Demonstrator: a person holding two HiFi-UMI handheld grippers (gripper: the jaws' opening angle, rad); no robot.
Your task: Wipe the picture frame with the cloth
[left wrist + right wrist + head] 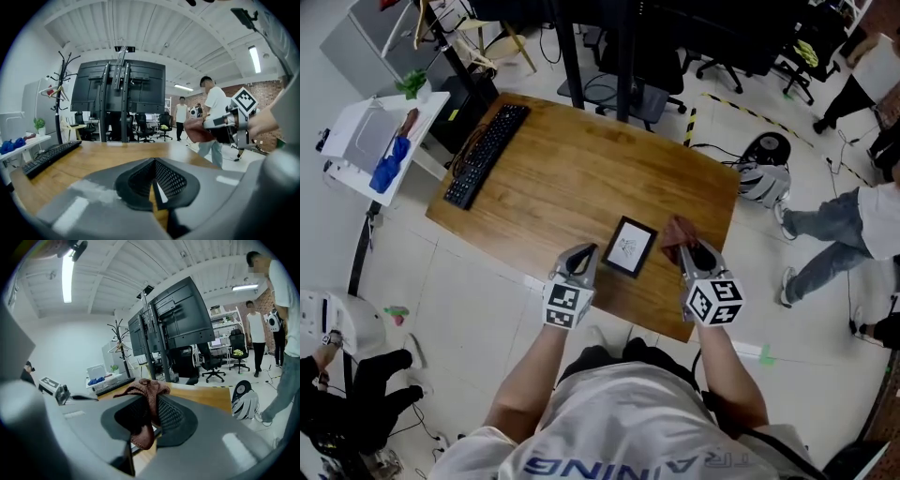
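Observation:
A small black picture frame [630,247] with a white picture lies flat on the wooden table [562,169], near its front edge. My left gripper [584,253] hovers just left of the frame, its jaws shut with nothing between them [153,180]. To the right of the frame, my right gripper [692,248] is shut on a reddish-brown cloth [678,231]. The cloth [146,394] bunches up over the jaws and hangs down between them. From the left gripper view, the right gripper holds the cloth [199,131] above the table's right side.
A black keyboard [486,155] lies at the table's far left corner. A white side cart [380,141] with a blue object stands left of the table. A person in jeans [834,234] stands on the floor to the right, near a bag [764,183]. Office chairs [741,56] stand behind the table.

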